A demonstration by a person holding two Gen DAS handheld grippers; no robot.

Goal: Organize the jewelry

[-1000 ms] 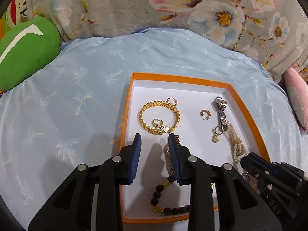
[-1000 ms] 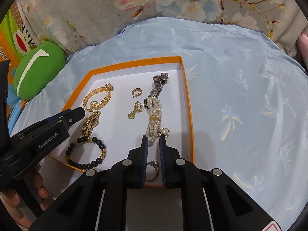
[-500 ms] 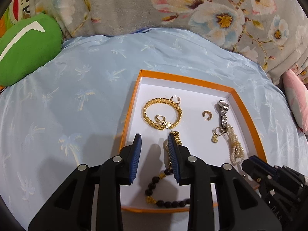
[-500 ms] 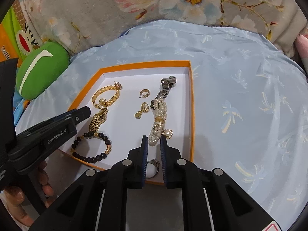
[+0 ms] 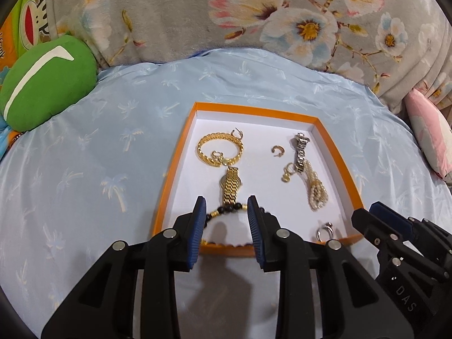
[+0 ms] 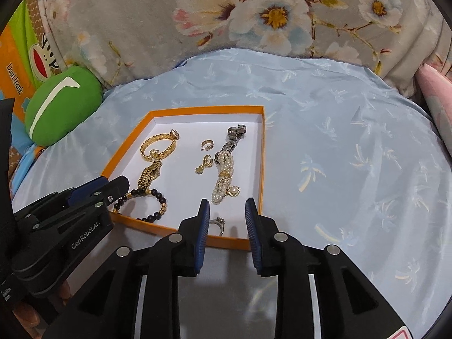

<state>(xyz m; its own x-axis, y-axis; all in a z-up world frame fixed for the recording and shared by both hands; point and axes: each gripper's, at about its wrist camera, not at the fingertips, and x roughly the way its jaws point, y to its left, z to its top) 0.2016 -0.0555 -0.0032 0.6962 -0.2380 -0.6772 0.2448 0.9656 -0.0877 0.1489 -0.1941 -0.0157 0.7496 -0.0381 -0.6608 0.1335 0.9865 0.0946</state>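
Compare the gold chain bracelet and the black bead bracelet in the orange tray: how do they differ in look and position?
The gold chain bracelet is woven metal links, all gold; the black bead bracelet is round dark beads with a few gold ones. The gold chain bracelet lies toward the far side of the orange tray, the black bead bracelet at the near edge, beside the left gripper. Both lie flat as loops.

green cushion (image 5: 48,82), floral blanket (image 5: 254,19), blue sheet (image 5: 84,169)

Left gripper (image 5: 226,207) and right gripper (image 6: 227,209): matte black plastic frames with triangular cutouts, round silver screws, and ribbed blue finger pads (image 6: 204,233). White lettering "GenRobot.AI" marks one side at lower left.
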